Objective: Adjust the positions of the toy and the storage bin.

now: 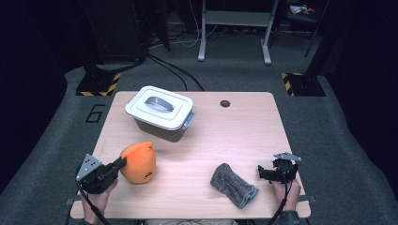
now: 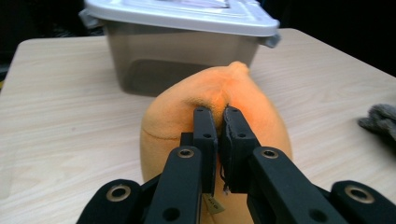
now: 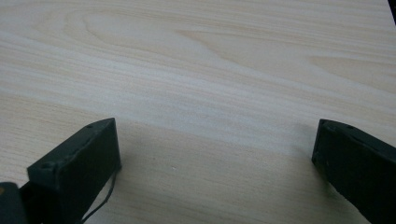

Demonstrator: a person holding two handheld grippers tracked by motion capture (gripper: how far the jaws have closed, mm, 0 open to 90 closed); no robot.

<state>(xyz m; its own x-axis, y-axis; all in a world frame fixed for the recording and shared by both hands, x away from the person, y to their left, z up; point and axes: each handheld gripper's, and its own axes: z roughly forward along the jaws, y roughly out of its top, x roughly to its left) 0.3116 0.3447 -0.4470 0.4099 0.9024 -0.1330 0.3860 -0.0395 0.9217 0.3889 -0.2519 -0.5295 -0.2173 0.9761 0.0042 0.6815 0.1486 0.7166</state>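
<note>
Left gripper: near-left part of the table, held in the person's left hand. Jaws drawn narrow and pinched on a fold of the orange soft toy, as the left gripper view shows.
Orange soft toy: rounded plush with a pointed top, resting on the table at near left, just right of the left gripper. In the left gripper view it sits directly in front of the box. A small tag hangs at its near underside; its print is too small to read.
Right gripper: near-right part of the table, held in the person's right hand. Jaws stand wide, nothing between them; the right gripper view has bare wood in the gap.
Grey cloth: crumpled, lying flat at near centre-right, just left of the right gripper and apart from it. Its edge appears at the right of the left gripper view.
Box: grey translucent plastic, far-left of centre, apart from the toy. In the left gripper view its contents cannot be told.
Lid: white, seated on the box, with 1 grey handle in its middle and a grey clip at the right end.
Table: light wood, with 1 small dark round hole near its far edge, right of centre.
</note>
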